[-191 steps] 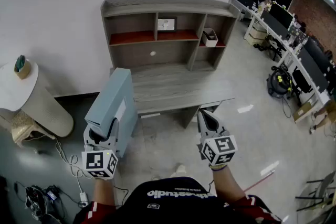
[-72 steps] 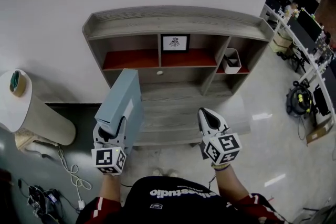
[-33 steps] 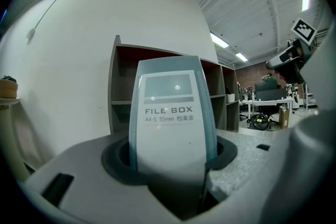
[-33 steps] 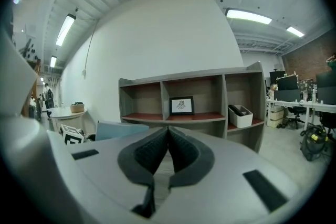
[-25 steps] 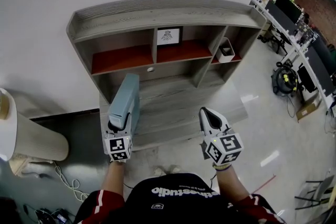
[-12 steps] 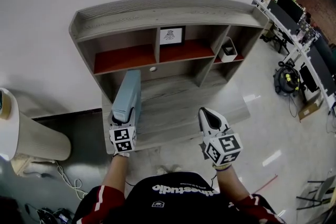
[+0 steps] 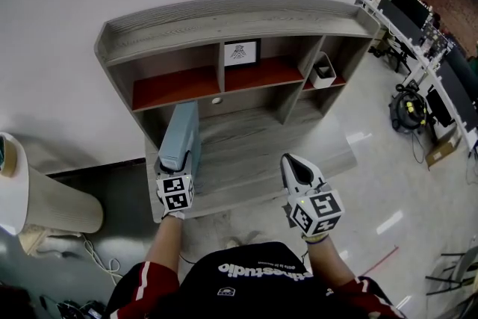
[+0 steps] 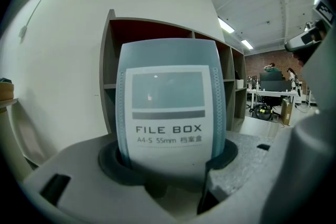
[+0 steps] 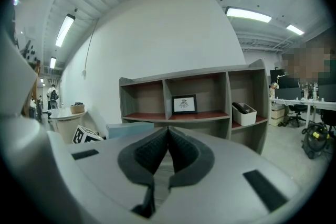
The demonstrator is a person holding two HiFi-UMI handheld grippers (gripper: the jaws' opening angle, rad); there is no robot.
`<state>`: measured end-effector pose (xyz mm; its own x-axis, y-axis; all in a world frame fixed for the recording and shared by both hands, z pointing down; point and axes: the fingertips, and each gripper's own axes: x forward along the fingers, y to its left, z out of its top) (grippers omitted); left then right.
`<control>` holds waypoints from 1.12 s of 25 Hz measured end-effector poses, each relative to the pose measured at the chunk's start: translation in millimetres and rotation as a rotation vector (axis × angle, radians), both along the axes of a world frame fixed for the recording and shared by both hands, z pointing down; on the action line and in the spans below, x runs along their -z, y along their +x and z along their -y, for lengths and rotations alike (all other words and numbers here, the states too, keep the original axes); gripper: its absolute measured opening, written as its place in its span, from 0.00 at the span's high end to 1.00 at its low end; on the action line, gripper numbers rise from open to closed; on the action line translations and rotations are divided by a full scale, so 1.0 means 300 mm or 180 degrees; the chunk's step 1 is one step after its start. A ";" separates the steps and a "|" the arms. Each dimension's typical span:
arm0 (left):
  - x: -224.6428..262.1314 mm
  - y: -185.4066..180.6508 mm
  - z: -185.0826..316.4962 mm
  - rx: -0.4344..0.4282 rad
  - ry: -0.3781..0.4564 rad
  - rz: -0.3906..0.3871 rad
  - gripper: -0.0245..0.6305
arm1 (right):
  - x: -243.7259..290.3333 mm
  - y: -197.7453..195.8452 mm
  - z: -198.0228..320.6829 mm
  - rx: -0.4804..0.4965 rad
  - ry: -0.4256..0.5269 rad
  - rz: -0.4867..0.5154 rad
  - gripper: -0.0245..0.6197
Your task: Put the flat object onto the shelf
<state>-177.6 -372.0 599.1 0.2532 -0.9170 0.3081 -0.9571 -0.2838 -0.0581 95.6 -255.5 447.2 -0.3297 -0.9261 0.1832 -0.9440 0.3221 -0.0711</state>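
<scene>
left gripper view: left tool (image 8: pixel 168 161) clamps blue box (image 8: pixel 167 107) labelled "file box a4-s 55mm"; right tool (image 9: pixel 168 153) closed, empty.

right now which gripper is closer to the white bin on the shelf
Right. The right gripper is in front of the white bin, slightly to its left. The left gripper, gripping the blue file box, is far off to the bin's left.

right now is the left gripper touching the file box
Touching. The left gripper view shows the file box wedged between the left gripper's dark pads, both pressed against its sides.
</scene>
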 end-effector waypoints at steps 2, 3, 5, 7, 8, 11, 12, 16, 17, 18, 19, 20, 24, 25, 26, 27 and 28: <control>-0.006 0.002 0.013 0.0018 -0.0020 0.0002 0.55 | -0.003 0.005 0.005 -0.0003 -0.0009 0.0010 0.97; -0.009 0.005 0.020 0.0022 -0.0028 0.0005 0.55 | -0.004 0.007 0.009 -0.0004 -0.0015 0.0023 0.97; -0.015 0.009 0.034 0.0021 -0.0035 0.0015 0.55 | -0.004 0.012 0.020 0.0000 -0.0024 0.0044 0.97; -0.022 0.008 0.048 0.0037 -0.0048 0.0024 0.55 | -0.005 0.016 0.034 0.0016 -0.0022 0.0037 0.97; -0.027 0.007 0.055 0.0055 -0.0060 0.0029 0.55 | -0.005 0.020 0.044 0.0026 -0.0020 0.0029 0.97; -0.039 0.014 0.082 0.0114 -0.0073 0.0035 0.55 | -0.002 0.044 0.084 0.0049 -0.0017 0.0020 0.97; -0.042 0.017 0.089 0.0135 -0.0080 0.0037 0.55 | 0.002 0.051 0.097 0.0055 -0.0014 0.0019 0.97; -0.057 0.025 0.123 0.0238 -0.0105 0.0040 0.55 | 0.021 0.071 0.149 0.0095 0.0001 0.0009 0.97; -0.059 0.026 0.132 0.0264 -0.0099 0.0043 0.55 | 0.021 0.073 0.159 0.0113 -0.0001 0.0004 0.97; -0.061 0.028 0.141 0.0288 -0.0089 0.0046 0.55 | 0.019 0.075 0.169 0.0131 -0.0008 -0.0003 0.97; -0.064 0.030 0.148 0.0311 -0.0086 0.0049 0.55 | 0.015 0.078 0.177 0.0148 -0.0020 -0.0012 0.97; -0.067 0.033 0.153 0.0332 -0.0096 0.0050 0.55 | 0.012 0.083 0.186 0.0163 -0.0033 -0.0020 0.97; -0.078 0.047 0.174 0.0407 -0.0102 0.0054 0.55 | 0.007 0.109 0.226 0.0206 -0.0068 -0.0035 0.97; -0.079 0.049 0.181 0.0426 -0.0085 0.0057 0.55 | 0.008 0.115 0.236 0.0216 -0.0068 -0.0039 0.97; -0.079 0.052 0.187 0.0446 -0.0064 0.0060 0.55 | 0.010 0.121 0.245 0.0226 -0.0068 -0.0043 0.97; -0.080 0.054 0.193 0.0468 -0.0050 0.0061 0.55 | 0.010 0.127 0.254 0.0235 -0.0068 -0.0044 0.97; -0.083 0.057 0.196 0.0491 -0.0056 0.0062 0.55 | 0.010 0.132 0.262 0.0243 -0.0070 -0.0044 0.97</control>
<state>-160.5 -430.9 623.9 0.1035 -0.9390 0.3279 -0.9882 -0.1345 -0.0734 135.3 -334.2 444.2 -0.3965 -0.8941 0.2081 -0.9178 0.3916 -0.0661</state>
